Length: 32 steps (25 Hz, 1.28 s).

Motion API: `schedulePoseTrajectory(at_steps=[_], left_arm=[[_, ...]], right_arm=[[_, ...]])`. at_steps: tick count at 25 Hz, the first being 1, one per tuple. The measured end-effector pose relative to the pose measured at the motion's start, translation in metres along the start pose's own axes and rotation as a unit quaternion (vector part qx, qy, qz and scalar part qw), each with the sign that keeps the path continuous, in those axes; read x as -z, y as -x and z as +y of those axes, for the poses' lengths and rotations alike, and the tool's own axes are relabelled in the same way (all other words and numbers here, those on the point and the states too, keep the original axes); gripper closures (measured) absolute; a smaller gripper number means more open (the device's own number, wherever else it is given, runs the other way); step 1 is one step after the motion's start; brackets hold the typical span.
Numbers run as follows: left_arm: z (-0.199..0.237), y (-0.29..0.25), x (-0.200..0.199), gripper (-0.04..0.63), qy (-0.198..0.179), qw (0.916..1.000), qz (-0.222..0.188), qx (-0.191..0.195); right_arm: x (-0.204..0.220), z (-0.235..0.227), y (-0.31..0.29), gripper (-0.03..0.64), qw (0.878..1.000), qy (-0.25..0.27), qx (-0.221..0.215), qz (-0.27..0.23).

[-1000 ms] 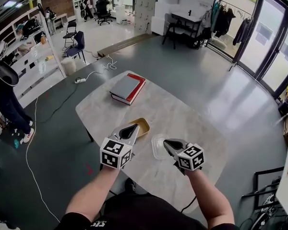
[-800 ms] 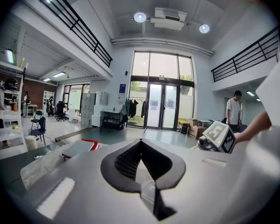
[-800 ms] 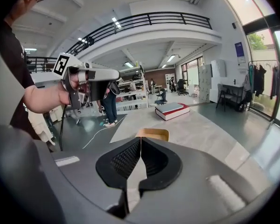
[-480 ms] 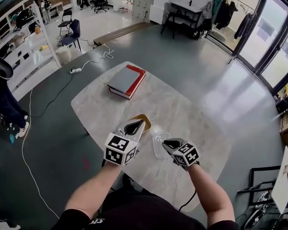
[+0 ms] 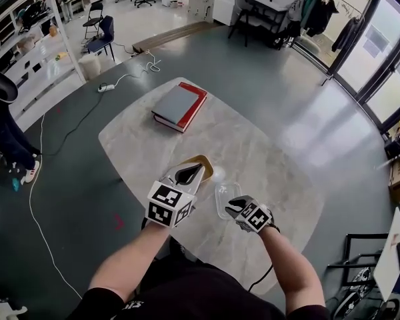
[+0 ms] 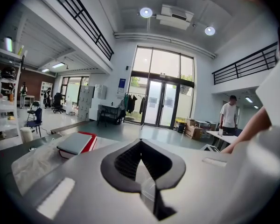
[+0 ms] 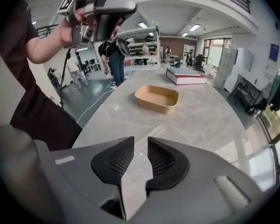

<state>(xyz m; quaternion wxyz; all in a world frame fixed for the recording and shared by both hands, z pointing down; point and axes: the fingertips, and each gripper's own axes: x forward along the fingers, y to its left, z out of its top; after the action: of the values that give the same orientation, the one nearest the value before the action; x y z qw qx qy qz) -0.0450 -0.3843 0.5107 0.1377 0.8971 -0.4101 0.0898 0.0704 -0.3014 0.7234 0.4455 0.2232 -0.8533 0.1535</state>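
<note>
Surface (image 5: 257,145) of pale marble, bearing a tan tray (image 5: 202,160) near the middle, a clear plastic container (image 5: 225,193) just beside it at 4 o'clock, and a red-and-grey book (image 5: 177,105) well apart at 11 o'clock. Above the tray's near end, left tongs (image 5: 189,173) held high, clenched on nothing. At the container's 5 o'clock edge, right tongs (image 5: 232,206) released, narrowly parted, empty.
</note>
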Motion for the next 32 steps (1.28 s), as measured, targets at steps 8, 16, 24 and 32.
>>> schedulePoseTrajectory(at_steps=[8, 16, 24, 32], left_arm=[[0.011, 0.006, 0.006, 0.592, 0.002, 0.9999, 0.008, -0.009], [0.022, 0.016, 0.014, 0.592, 0.005, 0.9996, 0.013, -0.024], [0.027, 0.025, 0.024, 0.592, 0.015, 0.9991, 0.017, -0.037], [0.032, 0.035, 0.028, 0.592, 0.025, 0.9983, 0.022, -0.047]], right_arm=[[0.023, 0.016, -0.024, 0.467, 0.998, 0.021, -0.039, 0.037], [0.052, 0.019, -0.040, 0.443, 0.991, 0.069, -0.063, 0.092], [0.075, 0.029, -0.050, 0.419, 0.978, 0.115, -0.089, 0.150], [0.084, 0.030, -0.053, 0.491, 0.971, 0.144, -0.078, 0.171]])
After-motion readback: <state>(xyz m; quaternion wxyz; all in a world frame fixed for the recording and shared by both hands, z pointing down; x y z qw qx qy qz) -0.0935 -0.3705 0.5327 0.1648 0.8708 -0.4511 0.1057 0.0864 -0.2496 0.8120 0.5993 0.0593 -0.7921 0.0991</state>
